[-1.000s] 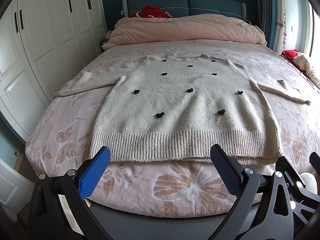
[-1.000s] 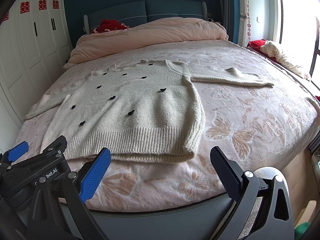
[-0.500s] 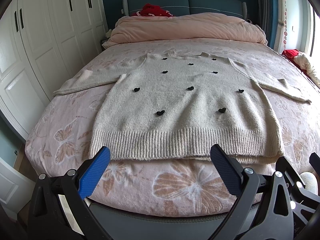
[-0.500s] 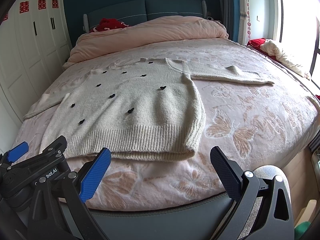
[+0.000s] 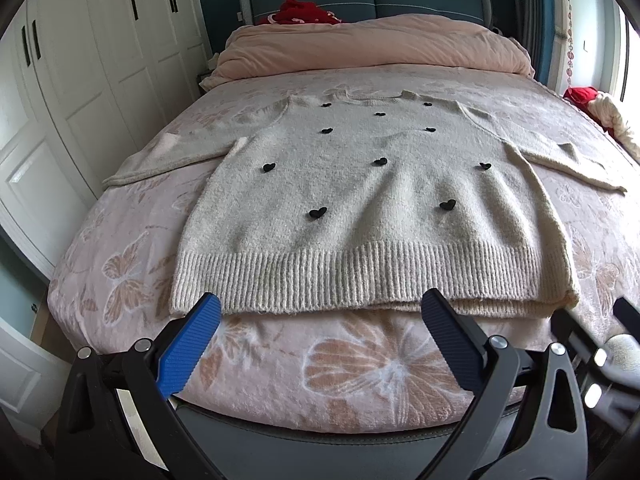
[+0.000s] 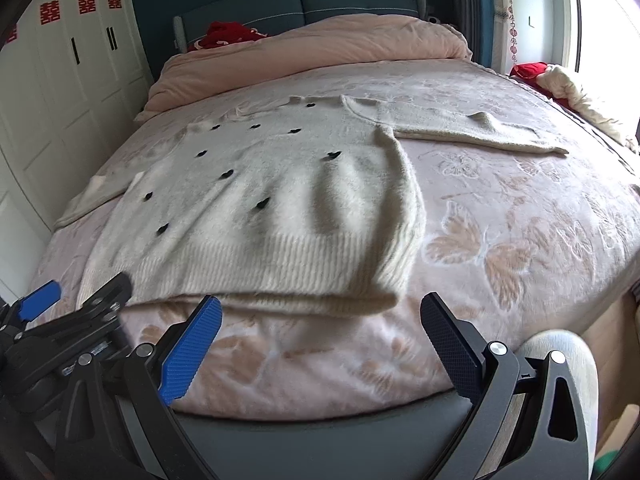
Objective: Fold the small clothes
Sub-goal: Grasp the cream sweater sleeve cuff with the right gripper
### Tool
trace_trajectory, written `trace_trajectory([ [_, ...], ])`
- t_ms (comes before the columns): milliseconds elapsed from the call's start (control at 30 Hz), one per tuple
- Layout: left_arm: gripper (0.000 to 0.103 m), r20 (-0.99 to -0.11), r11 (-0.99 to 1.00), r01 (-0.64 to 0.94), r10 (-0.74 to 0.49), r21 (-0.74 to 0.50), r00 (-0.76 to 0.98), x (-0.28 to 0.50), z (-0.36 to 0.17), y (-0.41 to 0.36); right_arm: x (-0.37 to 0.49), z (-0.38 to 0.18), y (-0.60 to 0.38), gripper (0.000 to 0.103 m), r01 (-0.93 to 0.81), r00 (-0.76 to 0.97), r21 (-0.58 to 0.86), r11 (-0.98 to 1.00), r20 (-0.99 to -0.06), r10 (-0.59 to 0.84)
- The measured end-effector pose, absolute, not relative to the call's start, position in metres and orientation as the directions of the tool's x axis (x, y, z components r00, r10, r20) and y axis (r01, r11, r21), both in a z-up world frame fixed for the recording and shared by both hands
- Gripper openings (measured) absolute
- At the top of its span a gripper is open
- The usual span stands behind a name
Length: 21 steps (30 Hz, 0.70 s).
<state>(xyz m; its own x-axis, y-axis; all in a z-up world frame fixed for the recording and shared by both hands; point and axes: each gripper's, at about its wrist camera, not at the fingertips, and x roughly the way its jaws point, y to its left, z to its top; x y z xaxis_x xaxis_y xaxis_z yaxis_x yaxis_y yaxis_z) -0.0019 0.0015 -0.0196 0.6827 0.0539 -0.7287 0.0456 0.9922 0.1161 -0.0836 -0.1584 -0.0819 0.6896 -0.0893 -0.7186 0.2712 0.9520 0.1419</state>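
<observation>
A cream knitted sweater (image 5: 360, 200) with small black hearts lies flat on the bed, both sleeves spread sideways, ribbed hem towards me. In the right wrist view the same sweater (image 6: 280, 200) sits left of centre, its right sleeve (image 6: 480, 128) stretched out. My left gripper (image 5: 320, 312) is open, its fingertips just short of the hem, nothing between them. My right gripper (image 6: 320, 312) is open too, hovering near the hem's right corner. The left gripper's body (image 6: 60, 320) shows at the lower left of the right wrist view.
The bed carries a pink butterfly-patterned blanket (image 5: 380, 368) and a rolled pink duvet (image 5: 368, 48) at the head. White wardrobe doors (image 5: 80, 80) stand at the left. Red and cream bundles (image 6: 560, 80) lie at the bed's right side. A person's light trouser leg (image 6: 568, 380) is at lower right.
Both grippers have moved forward toward the sweater's hem, which now appears larger and closer. Both stay open. The sweater has not moved.
</observation>
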Motion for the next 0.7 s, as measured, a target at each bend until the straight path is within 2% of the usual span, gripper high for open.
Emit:
trace_trajectory([
  [167, 0.098, -0.764, 0.997, 0.045, 0.015, 0.057, 0.645, 0.011, -0.018, 0.004, -0.063, -0.082, -0.235, 0.098, 0.338, 0.696, 0.212, 0.917, -0.712, -0.092],
  [300, 0.098, -0.766, 0.997, 0.042, 0.019, 0.061, 0.643, 0.021, -0.017, -0.003, -0.039, -0.083, -0.34, 0.098, 0.461, 0.701, 0.314, 0.83, -0.703, -0.123],
  [500, 0.098, -0.776, 0.994, 0.07, 0.026, 0.09, 0.631, 0.036, -0.021, -0.019, 0.009, -0.091, -0.491, 0.088, 0.594, 0.687, 0.362, 0.719, -0.692, -0.219],
  [600, 0.098, -0.793, 0.991, 0.087, 0.03, 0.104, 0.609, 0.046, -0.028, -0.026, 0.033, -0.108, -0.548, 0.076, 0.64, 0.673, 0.419, 0.643, -0.711, -0.206],
  [667, 0.098, -0.804, 0.99, 0.093, 0.03, 0.106, 0.593, 0.051, -0.033, -0.028, 0.049, -0.128, -0.583, 0.061, 0.668, 0.669, 0.487, 0.563, -0.724, -0.168],
  [700, 0.098, -0.807, 0.99, 0.094, 0.031, 0.107, 0.589, 0.053, -0.035, -0.029, 0.053, -0.135, -0.596, 0.061, 0.681, 0.668, 0.507, 0.528, -0.726, -0.164],
])
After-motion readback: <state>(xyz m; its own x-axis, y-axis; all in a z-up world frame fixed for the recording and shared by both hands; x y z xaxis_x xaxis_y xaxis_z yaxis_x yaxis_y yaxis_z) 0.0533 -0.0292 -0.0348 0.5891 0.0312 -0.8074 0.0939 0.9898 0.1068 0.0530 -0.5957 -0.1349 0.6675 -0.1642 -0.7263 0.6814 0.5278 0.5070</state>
